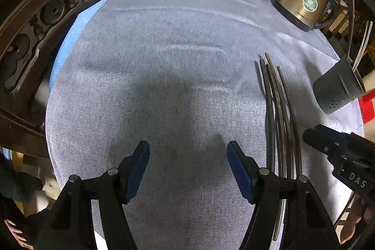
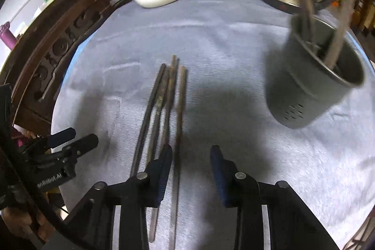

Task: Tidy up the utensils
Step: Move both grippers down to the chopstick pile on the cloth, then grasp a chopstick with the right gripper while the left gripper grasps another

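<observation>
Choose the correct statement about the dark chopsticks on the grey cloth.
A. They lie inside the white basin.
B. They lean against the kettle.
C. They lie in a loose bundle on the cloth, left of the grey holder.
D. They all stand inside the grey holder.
C: the right wrist view shows the chopsticks flat on the cloth in a loose bundle, with the grey holder to their right.
</observation>
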